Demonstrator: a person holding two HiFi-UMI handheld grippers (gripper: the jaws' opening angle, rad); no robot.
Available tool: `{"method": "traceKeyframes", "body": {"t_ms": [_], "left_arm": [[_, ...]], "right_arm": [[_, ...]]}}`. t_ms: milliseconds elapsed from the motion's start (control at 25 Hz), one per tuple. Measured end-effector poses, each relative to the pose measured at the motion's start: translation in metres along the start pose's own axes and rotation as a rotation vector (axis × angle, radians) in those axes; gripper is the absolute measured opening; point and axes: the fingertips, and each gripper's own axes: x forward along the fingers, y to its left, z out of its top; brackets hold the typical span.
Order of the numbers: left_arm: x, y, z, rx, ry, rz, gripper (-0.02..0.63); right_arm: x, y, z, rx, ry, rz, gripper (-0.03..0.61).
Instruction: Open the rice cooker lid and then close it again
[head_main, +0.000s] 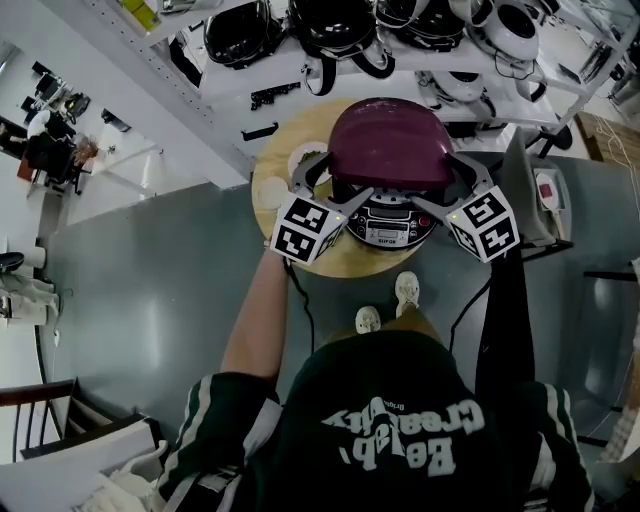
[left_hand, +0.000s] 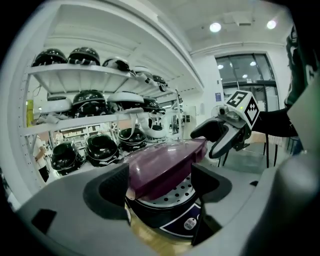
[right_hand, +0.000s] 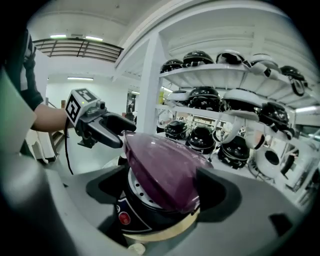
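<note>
Rice cooker (head_main: 388, 228) stands on the round table (head_main: 272, 160), right of its middle and close to the near edge, with its control panel facing that edge. The purple lid (head_main: 390, 140) is tilted part-way up: its front lip is raised and its hinge side lies low toward the far edge, so the hinge line, and by my reading the lid's longer axis, runs left to right along the near edge. The left gripper (head_main: 335, 182) and right gripper (head_main: 448, 186) flank the lid, each with its jaws spread apart and a side rim of the lid between them, not clamped. Whether the lid is going up or coming down cannot be told. Either way, both sides should travel evenly along the hinge's arc without dragging the body across the table.
</note>
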Motion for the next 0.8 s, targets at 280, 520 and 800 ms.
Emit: {"method": "traceKeyframes", "body": {"t_ms": [280,520,800], "left_arm": [[0.002,-0.011,-0.015,-0.051,0.013,-0.025,0.371],[0.006,-0.021,-0.03,-0.116,0.023,-0.049,0.371],[0.012,-0.026,-0.043,-0.16,0.032,-0.056,0.371]], "right_arm": [[0.002,0.009,-0.014,0.05,0.008,0.016,0.453],[0.009,0.017,-0.032,0.069,0.045,0.046,0.453],[0.015,0.023,-0.042,0.108,0.051,0.082,0.451]]}}
